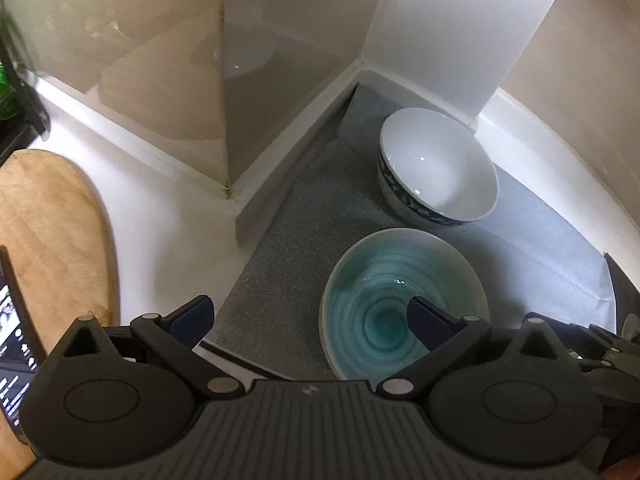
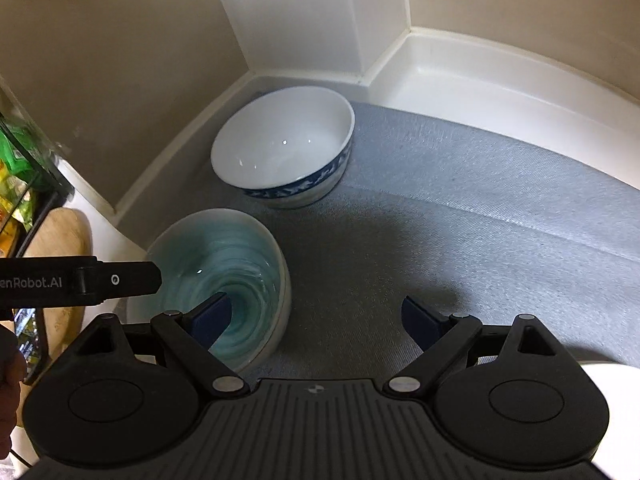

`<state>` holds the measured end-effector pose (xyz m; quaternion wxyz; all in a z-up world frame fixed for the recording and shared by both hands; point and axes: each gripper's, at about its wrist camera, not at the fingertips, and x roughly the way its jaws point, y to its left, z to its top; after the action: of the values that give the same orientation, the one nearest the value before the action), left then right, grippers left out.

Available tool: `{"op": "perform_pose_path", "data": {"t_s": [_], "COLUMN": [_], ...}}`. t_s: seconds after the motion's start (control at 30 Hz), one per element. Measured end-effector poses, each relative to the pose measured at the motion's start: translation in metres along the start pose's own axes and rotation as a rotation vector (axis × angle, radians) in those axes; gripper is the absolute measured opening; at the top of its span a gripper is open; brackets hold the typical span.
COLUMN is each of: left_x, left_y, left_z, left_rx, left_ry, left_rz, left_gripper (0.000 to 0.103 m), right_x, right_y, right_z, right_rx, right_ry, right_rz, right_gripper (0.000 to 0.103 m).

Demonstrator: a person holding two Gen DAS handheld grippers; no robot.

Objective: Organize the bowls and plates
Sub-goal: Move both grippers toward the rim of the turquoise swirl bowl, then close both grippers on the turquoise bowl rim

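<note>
A teal swirl bowl (image 1: 380,304) sits on a grey mat (image 1: 280,248); it also shows in the right wrist view (image 2: 224,264). Behind it stands a white bowl with a blue patterned band (image 1: 436,168), also in the right wrist view (image 2: 284,144). My left gripper (image 1: 310,320) is open, its right finger over the teal bowl, its left finger outside the rim. My right gripper (image 2: 316,320) is open and empty, its left finger over the teal bowl's near edge. A finger of the left gripper (image 2: 120,280) reaches in from the left at that bowl's rim.
The mat (image 2: 460,220) lies in a corner bounded by white raised walls (image 2: 460,72). A wooden cutting board (image 1: 52,240) and a phone (image 1: 12,344) lie to the left on the white counter. Shelved packages (image 2: 16,184) stand at far left.
</note>
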<state>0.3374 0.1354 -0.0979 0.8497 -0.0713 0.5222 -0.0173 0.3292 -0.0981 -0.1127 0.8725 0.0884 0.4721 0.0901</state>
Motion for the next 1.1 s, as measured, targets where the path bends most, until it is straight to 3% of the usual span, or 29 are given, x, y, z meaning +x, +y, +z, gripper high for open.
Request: {"op": "perform_pose_path", "data": {"t_s": [0.27,0.4,0.6,0.7,0.77,0.83,1.1], "left_x": [0.019,0.028,0.041,0.046,0.046,0.045,0.042], "left_y": [-0.007,-0.011,-0.015,-0.015,-0.015,-0.016,-0.015], "left_z": [0.007,0.008,0.009,0.009,0.009,0.009,0.006], "left_rx": [0.026,0.05,0.074,0.074,0.079,0.088,0.089], "left_ry": [0.031,0.06,0.111,0.123,0.123,0.12,0.122], "left_rz": [-0.005,-0.01,-0.029,-0.027,-0.043,-0.042,-0.048], "left_gripper": [0.102,0.097,0.072,0.046,0.027,0.026,0.023], "right_x": [0.021,0.028,0.038,0.037,0.036,0.037,0.036], "right_y": [-0.001,-0.001,0.001,0.005,0.006,0.006,0.009], "right_z": [0.003,0.004,0.005,0.005,0.005,0.006,0.009], "right_rx": [-0.012,-0.014,-0.044,-0.089,-0.111,-0.094,-0.074], "right_ry": [0.052,0.067,0.081,0.062,0.047,0.056,0.082], "right_rz": [-0.004,-0.003,0.017,0.039,0.054,0.111,0.112], "right_gripper": [0.093,0.093,0.091,0.07,0.029,0.014,0.014]}}
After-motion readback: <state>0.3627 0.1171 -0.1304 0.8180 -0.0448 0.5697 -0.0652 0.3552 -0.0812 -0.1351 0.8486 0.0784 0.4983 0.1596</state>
